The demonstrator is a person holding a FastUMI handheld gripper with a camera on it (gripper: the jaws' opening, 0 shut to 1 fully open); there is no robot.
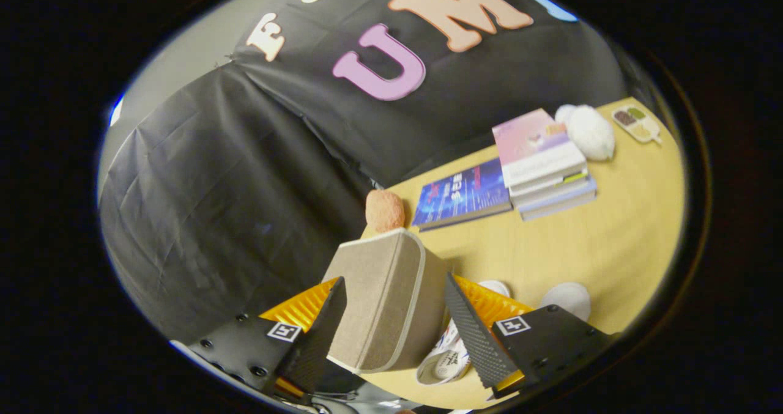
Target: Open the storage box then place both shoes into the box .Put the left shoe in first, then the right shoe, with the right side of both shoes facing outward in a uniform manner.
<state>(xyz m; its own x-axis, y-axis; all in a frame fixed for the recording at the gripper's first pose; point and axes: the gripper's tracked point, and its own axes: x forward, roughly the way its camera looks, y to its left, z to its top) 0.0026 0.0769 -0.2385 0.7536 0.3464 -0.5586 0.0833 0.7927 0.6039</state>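
A beige fabric storage box with a piped edge stands tilted on the wooden table, right between my fingers. My gripper holds it near its upper end, one fingertip on each side of it. A white shoe with a printed insole lies close beside the box, in the gap between the box and my right finger. A second white shoe shows its rounded end just beyond that finger. I cannot tell whether the box's lid is open or closed.
Beyond the box lie a blue book and a stack of books. A white plush and a small compartment tray sit at the far end. An orange fuzzy ball rests by the table's edge.
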